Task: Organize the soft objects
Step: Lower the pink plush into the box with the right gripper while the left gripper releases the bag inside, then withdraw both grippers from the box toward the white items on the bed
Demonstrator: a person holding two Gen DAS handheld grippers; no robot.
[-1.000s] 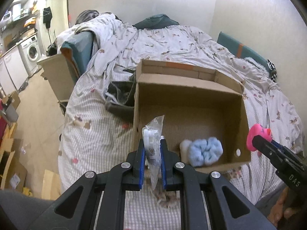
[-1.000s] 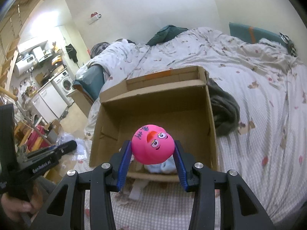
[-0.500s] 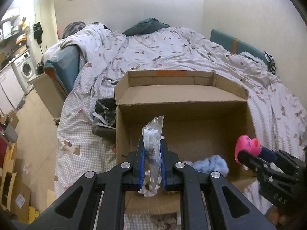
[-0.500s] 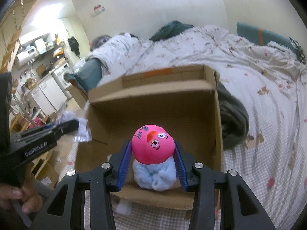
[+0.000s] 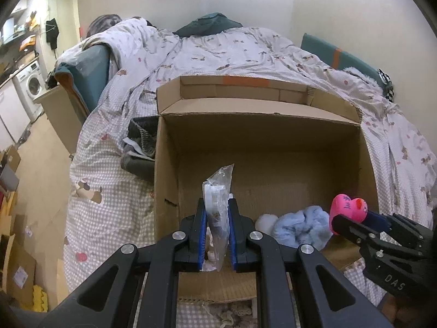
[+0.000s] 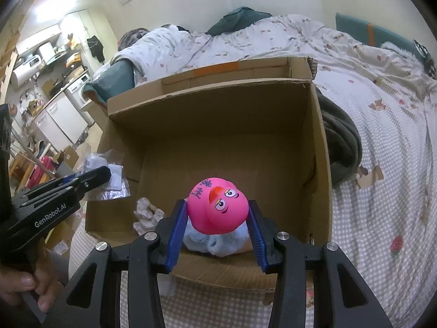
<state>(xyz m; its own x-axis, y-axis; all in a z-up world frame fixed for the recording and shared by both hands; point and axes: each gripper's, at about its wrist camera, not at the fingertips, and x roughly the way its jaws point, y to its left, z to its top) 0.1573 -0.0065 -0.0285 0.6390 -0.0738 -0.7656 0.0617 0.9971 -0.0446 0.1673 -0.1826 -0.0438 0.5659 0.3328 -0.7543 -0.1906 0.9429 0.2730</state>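
The right tongs (image 6: pixel 217 227) are clamped on a pink rubber duck (image 6: pixel 218 209), held over the near edge of the open cardboard box (image 6: pixel 318 147) on the bed (image 6: pixel 382 136). The duck looks light and squashy, probably slick, so a grip across its round body seems safest. The left tongs (image 5: pixel 217 235) are pinched nearly together on a thin plastic packet (image 5: pixel 217 191), limp and crinkly, best taken by its edge. The left view shows the fluffy blue thing (image 5: pixel 300 229) and a white one (image 5: pixel 266 222) in the box; the right view shows the duck's face and a hand (image 6: pixel 24 287) on the other handle.
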